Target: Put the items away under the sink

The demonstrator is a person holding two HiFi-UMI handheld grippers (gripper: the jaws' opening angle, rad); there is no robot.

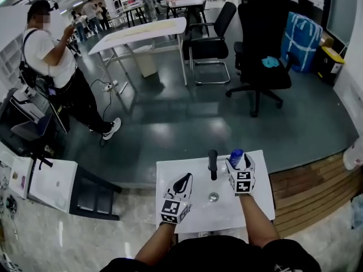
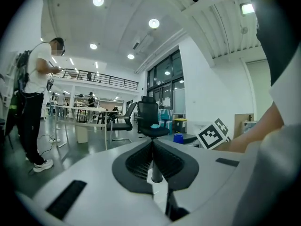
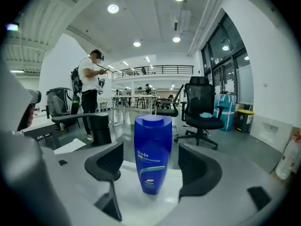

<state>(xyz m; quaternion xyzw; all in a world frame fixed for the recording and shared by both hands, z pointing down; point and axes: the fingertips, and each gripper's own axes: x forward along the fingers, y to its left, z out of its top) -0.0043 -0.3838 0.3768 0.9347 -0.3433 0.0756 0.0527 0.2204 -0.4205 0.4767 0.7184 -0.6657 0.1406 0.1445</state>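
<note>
Left gripper (image 1: 182, 179) hovered over the white sink top (image 1: 227, 211) with its jaws pressed together on nothing. Beside it, past the black faucet (image 1: 212, 163), the right gripper (image 1: 239, 162) held its jaws spread apart. A blue bottle (image 3: 153, 145) stood upright between those jaws, clear of both pads.

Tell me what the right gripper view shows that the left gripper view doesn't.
Right gripper view only: the blue bottle seen whole, upright between the open right claw, with gaps on both sides, and a black faucet at left. Left gripper view only: the left claw shut with nothing gripped, plus the other gripper's marker cube and the person's forearm. Both: the black office chair and a standing person in a white shirt.
</note>
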